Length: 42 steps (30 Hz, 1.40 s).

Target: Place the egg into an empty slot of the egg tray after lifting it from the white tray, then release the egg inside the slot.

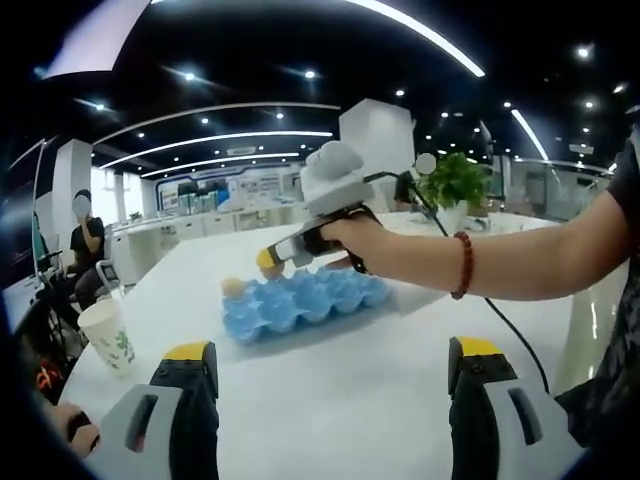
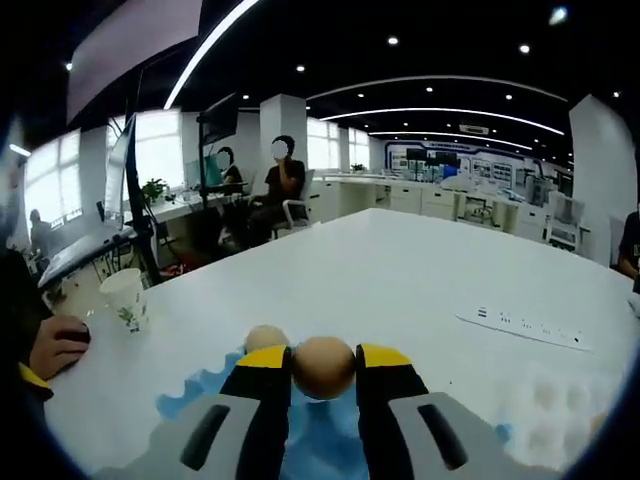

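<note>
With egg [image 2: 324, 367] clamped in right gripper [image 2: 324, 372] above blue egg tray [image 1: 300, 305]: lifted already, lowering and release pending. Left gripper [image 1: 330, 385] jaws apart, idle near.

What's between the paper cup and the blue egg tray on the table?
Nothing; bare white table lies between the paper cup and blue egg tray, seen in the left gripper view.

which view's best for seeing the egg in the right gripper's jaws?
Right gripper view: the egg sits large between the right gripper jaws, above the blue egg tray. Left gripper view shows it small and mostly hidden at the gripper's tip.
</note>
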Available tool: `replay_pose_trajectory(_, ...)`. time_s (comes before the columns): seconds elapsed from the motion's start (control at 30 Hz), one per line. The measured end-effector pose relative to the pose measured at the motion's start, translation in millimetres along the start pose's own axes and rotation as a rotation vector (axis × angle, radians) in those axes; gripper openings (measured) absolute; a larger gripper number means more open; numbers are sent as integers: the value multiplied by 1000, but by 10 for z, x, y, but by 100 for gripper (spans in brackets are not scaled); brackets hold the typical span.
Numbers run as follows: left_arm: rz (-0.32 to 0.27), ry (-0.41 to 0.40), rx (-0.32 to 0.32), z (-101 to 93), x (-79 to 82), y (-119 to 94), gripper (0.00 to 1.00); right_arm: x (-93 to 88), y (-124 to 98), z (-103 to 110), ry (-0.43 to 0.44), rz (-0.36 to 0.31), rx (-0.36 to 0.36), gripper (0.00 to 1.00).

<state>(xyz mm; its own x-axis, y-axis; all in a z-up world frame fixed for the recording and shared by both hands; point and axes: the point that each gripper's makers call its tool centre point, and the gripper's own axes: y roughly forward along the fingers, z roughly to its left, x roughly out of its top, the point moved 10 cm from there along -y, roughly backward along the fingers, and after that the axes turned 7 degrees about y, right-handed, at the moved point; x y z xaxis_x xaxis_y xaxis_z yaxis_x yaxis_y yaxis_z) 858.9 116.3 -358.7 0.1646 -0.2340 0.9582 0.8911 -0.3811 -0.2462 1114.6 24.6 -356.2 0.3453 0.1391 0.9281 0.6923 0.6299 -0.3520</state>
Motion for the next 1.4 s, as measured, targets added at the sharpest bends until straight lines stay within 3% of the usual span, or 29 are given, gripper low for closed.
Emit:
replay_pose_trajectory(0.27,-4,-6,-1,21,-3,14,98,-62,51,58,-45,28,24,26)
replay_pose_trajectory(0.6,2,-14,9,72,-31,13,98,-213,115,45,-21,61,35,26)
replay_pose_trajectory(1.07,9,-31,11,101,-70,49,98,-271,116,59,-20,45,48,27)
replay_pose_trajectory(1.4,11,-30,1,69,-74,51,98,-248,150,1,51,47,70,39)
